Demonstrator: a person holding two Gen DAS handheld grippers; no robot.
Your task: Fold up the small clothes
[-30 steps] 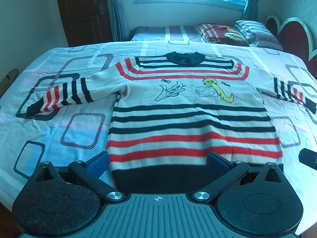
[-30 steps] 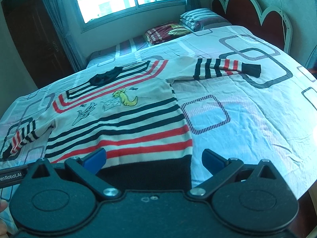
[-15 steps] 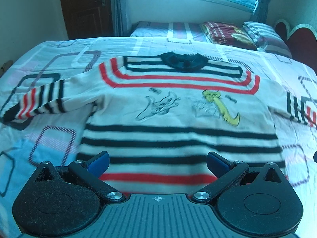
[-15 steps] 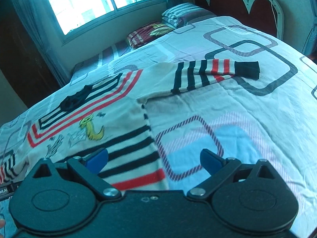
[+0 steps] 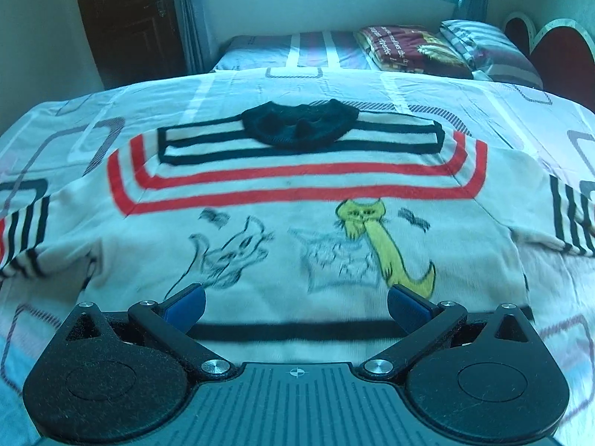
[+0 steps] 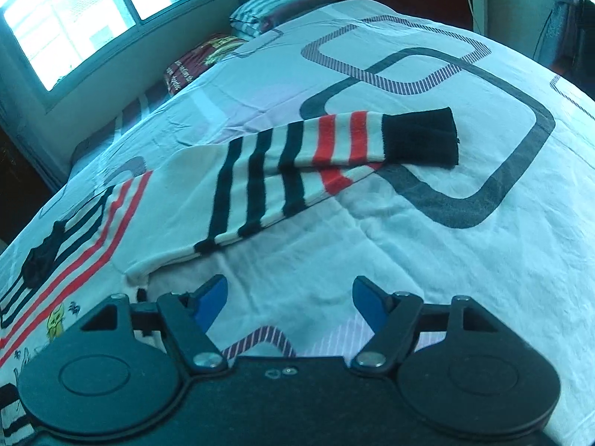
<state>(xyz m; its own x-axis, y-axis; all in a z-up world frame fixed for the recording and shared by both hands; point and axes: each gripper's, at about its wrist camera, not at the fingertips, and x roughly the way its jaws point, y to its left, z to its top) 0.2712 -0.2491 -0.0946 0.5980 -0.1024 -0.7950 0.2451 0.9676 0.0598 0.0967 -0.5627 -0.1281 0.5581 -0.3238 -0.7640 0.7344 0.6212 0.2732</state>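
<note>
A small white sweater (image 5: 297,193) with red and black stripes, a black collar (image 5: 301,126) and cat drawings lies flat and face up on the bed. My left gripper (image 5: 296,303) is open and empty, low over the sweater's chest. My right gripper (image 6: 290,303) is open and empty over the bedsheet, just short of the sweater's right sleeve (image 6: 297,160), which stretches out to a black cuff (image 6: 420,137). The sweater's body shows at the left in the right wrist view (image 6: 85,223).
The bedsheet (image 6: 446,252) is white with rounded-square prints. Pillows (image 5: 487,48) and a folded dark red blanket (image 5: 405,48) lie at the far end under a window. A red headboard (image 5: 557,48) stands at the right. A dark door (image 5: 126,18) is at the far left.
Both grippers have moved forward up the sweater from its hem. The left one now hovers over the chest and the right one has swung toward the right sleeve. Both stayed open.
</note>
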